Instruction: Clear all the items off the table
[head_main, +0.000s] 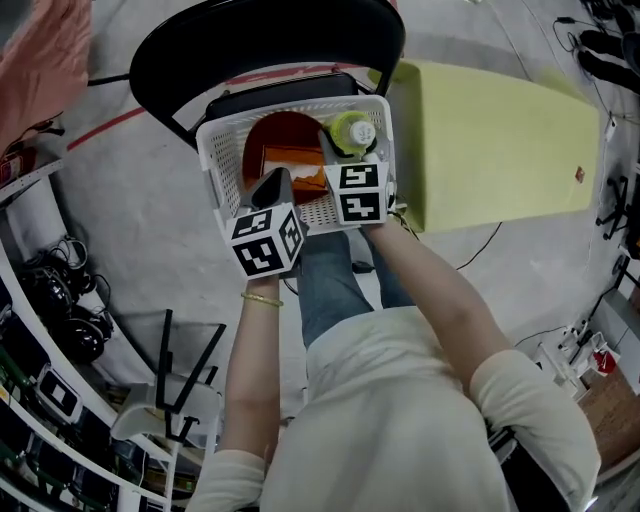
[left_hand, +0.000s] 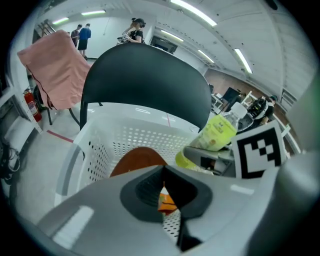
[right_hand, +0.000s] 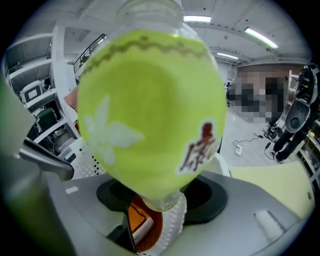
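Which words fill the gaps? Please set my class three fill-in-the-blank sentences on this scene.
1. The right gripper is shut on a green ____.
2. The white basket sits on a black ____.
3. The left gripper, jaws together, holds ____.
Missing words: bottle; chair; nothing.

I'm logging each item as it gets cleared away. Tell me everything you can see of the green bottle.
The green bottle is clear plastic wrapped in a yellow-green label with a pale leaf shape and red print, closed by a white cap. The right gripper grips its lower part, cap up and leaning, over the white basket. Whether it touches the basket is unclear.
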